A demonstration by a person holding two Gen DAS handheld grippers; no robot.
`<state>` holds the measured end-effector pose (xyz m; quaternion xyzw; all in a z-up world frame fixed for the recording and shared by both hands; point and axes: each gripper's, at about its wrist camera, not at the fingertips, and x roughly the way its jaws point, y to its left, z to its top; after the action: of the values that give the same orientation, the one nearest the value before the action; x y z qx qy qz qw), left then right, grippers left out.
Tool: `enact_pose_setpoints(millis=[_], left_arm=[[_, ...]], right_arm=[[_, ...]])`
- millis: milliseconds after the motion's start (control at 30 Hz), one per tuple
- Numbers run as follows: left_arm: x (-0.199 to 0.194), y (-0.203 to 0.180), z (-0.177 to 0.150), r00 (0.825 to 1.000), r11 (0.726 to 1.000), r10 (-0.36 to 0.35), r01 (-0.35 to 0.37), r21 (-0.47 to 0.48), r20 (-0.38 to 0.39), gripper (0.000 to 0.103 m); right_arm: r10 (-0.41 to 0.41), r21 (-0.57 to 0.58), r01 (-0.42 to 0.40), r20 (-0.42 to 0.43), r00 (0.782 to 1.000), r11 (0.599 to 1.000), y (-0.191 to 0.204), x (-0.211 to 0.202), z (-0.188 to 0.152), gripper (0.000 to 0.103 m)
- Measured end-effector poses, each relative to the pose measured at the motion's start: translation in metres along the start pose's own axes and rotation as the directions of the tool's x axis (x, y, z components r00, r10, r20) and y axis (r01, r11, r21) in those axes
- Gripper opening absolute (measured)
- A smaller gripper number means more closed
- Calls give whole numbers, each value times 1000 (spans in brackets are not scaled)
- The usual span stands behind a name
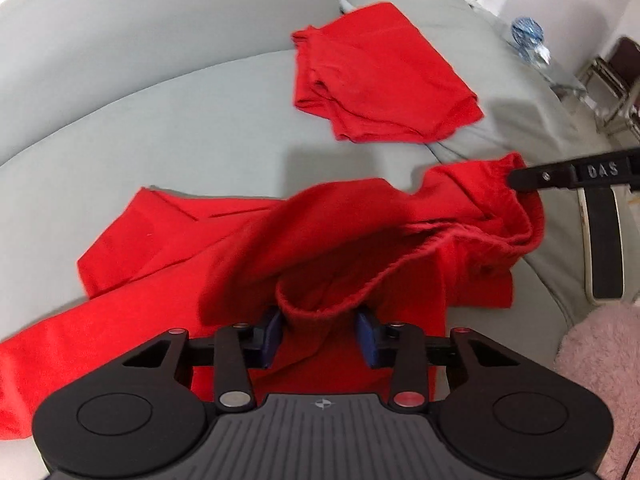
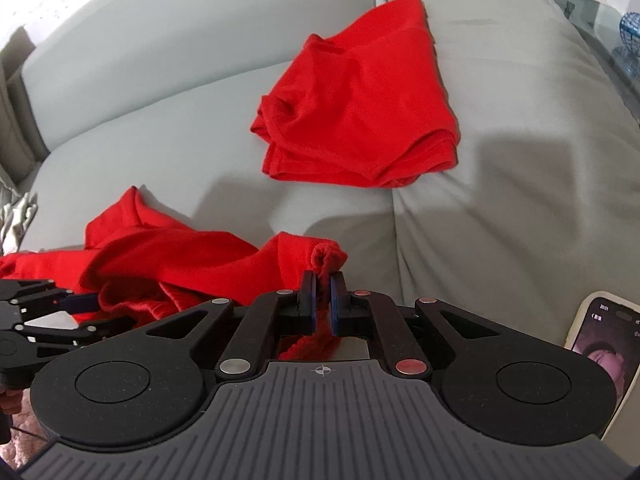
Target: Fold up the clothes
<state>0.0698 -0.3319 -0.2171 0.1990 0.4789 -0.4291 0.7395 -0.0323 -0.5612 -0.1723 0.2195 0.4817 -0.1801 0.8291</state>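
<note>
1. Red garment (image 1: pixel 248 248): unfolded, rumpled across the grey sofa seat (image 1: pixel 180 120), lower centre of the left wrist view; waistband edge raised toward both tools.
2. Left gripper (image 1: pixel 320 334): half open, blue pads flanking a raised fold of the waistband; firm pressure on the cloth not evident.
3. Right gripper (image 2: pixel 322 296): nearly closed, clamped on a bunched waistband corner, lower centre of the right wrist view.
4. Folded red garment (image 2: pixel 356 108): finished stack, upper centre, well apart from the working piece.
5. Risk: left pads likely to catch only one layer or slip off the rolled hem, given the loose bite; uneven lift and a skewed fold probable.
6. Risk: bunched corner in the right grip likely to set a crooked crease.
7. Phone (image 2: pixel 604 356): lower right edge, screen lit, near the right tool; liable to be swept by dragged cloth.
8. Pink fluffy fabric (image 1: pixel 600 360): lower right, beside the seat.
9. Glass side table (image 1: pixel 560 76): upper right, clear of the work.
</note>
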Motion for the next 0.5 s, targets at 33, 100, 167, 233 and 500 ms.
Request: enact_pose_setpoints(millis=[33,100,167,233,500], left_arm=[[2,-3,-1,1000,1000,12,-12,12,-5,31],[3,-5,-3,1000,999,26,-26,20,-3,22],[-6,-5,-4,998,999,45,-46,13,34,13],[-18,-6,-7,996,998,53,-55,24,74,12],[-93,-9,-33,973,995,71,-83,48,218,10]], right_arm=[[-1,6,1,-1,1000,1000,-1,1,-1,7],[-1,10,1,1,1000,1000,0,0,-4,7],[-1,14,1,3,1000,1000,0,0,-6,7],[2,15,-2,6,1000,1000,2,-3,-9,7],[23,1,-23,6,1000,1000,17,-17,-20,6]])
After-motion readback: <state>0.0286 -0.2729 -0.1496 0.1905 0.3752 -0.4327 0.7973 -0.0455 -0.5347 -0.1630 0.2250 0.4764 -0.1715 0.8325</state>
